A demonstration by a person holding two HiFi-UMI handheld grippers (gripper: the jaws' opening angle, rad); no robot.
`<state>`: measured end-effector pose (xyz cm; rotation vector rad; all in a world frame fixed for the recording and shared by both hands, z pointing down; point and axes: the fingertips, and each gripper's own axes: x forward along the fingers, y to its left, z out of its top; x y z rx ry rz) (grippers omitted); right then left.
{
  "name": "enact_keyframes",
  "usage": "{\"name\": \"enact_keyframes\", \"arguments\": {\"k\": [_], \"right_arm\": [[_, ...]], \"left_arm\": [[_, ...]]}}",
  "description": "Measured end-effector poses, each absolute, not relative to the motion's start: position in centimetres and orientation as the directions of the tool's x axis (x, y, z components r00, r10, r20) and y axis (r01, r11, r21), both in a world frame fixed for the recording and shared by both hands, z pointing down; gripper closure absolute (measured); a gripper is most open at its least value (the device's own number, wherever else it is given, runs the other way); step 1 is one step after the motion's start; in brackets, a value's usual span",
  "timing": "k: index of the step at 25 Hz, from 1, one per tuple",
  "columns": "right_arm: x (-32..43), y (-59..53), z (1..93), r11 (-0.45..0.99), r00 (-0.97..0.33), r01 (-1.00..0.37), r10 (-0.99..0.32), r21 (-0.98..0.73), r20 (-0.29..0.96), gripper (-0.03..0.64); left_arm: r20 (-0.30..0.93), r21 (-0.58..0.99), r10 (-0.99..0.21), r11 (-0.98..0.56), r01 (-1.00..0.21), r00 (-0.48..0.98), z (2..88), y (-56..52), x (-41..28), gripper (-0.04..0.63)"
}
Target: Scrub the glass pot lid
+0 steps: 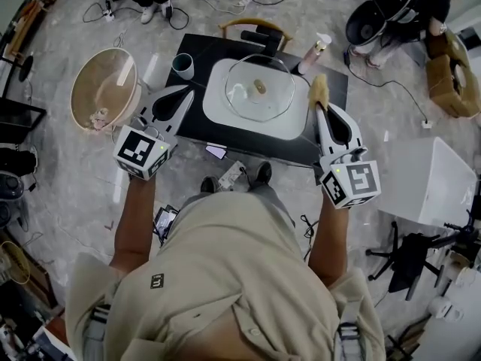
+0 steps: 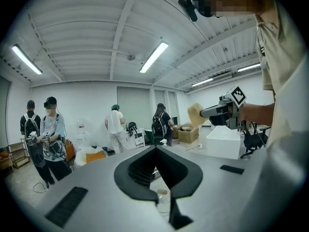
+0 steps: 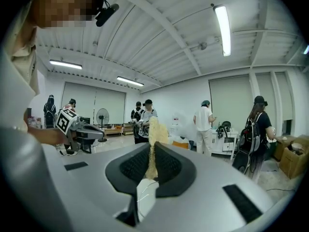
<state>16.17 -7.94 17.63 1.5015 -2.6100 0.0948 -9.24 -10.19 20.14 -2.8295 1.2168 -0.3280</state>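
— What sits closest to the person?

— The two tools, either side of the glass pot lid [image 1: 259,89]. The left tool [image 1: 186,95] has its jaws pressed together with nothing between them, and hangs just left of the lid. The right tool [image 1: 319,105] is clamped on a yellowish sponge [image 1: 319,90], just right of the lid and not touching it.

— And the lid itself?

— It lies knob up in a white tray [image 1: 218,104] on the black counter [image 1: 203,51].

— What crowds it farther out?

— A cup [image 1: 183,66] stands beyond the lid to its left, and a bottle [image 1: 314,55] beyond it to its right. A wooden chair [image 1: 255,27] is behind the lid. A round tan table [image 1: 105,89] is well left of it, and a white box [image 1: 425,183] well right.
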Motion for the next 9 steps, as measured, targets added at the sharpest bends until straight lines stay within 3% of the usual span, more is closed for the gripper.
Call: {"name": "enact_keyframes", "arguments": {"k": [9], "right_arm": [[16.06,-7.35,18.24,0.493,-0.486,-0.87,-0.861,0.01,0.15,0.583]], "left_arm": [[0.163,-0.117,-0.726,-0.686,-0.718,0.668,20.53,-9.73,-9.7,0.581]]}}
